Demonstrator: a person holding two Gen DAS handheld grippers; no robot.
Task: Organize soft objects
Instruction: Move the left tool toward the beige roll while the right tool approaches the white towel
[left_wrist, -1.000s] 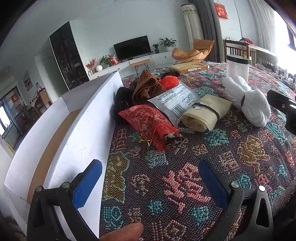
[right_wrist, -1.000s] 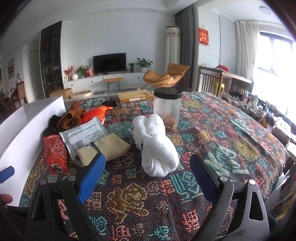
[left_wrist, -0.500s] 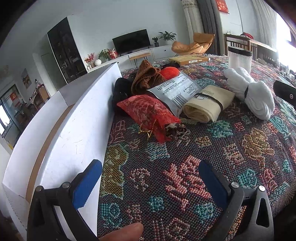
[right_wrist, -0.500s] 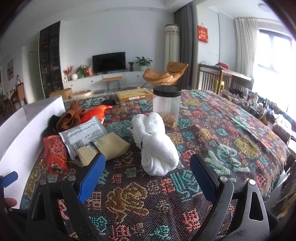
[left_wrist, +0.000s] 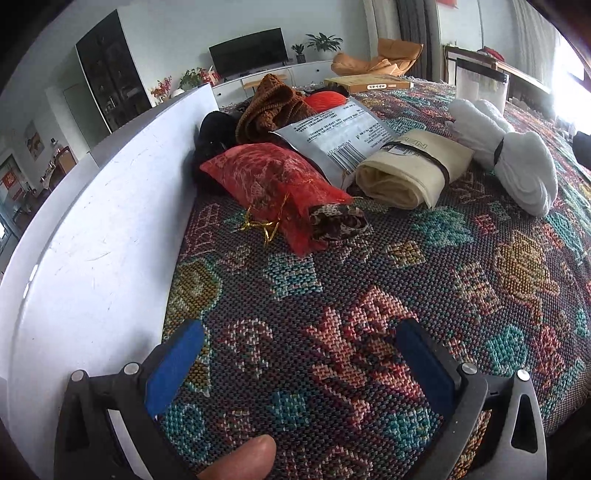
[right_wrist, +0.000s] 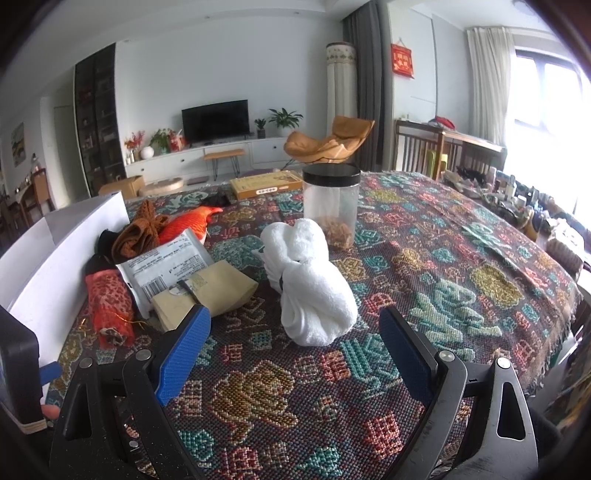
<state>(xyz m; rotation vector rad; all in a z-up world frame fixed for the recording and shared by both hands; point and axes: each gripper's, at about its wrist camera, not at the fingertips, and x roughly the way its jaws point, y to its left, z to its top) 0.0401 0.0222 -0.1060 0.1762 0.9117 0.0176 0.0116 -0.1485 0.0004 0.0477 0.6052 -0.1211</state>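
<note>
Tools first: left tool (left_wrist: 295, 354) and right tool (right_wrist: 295, 341) both gape wide and empty above the patterned worktop (left_wrist: 369, 295). Beyond them a red mesh pouch (left_wrist: 273, 184) lies beside the white box (left_wrist: 92, 258), then a rolled cream bag (left_wrist: 410, 173), a white towel bundle (right_wrist: 310, 280), and farthest a clear jar (right_wrist: 331, 206).

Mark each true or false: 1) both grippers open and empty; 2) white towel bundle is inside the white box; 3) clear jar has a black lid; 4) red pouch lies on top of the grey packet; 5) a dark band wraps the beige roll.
1) True: left gripper and right gripper are open, holding nothing.
2) False: white towel bundle lies on the tablecloth, apart from the white box.
3) True: clear jar.
4) False: grey packet overlaps the red pouch.
5) True: beige roll.
</note>
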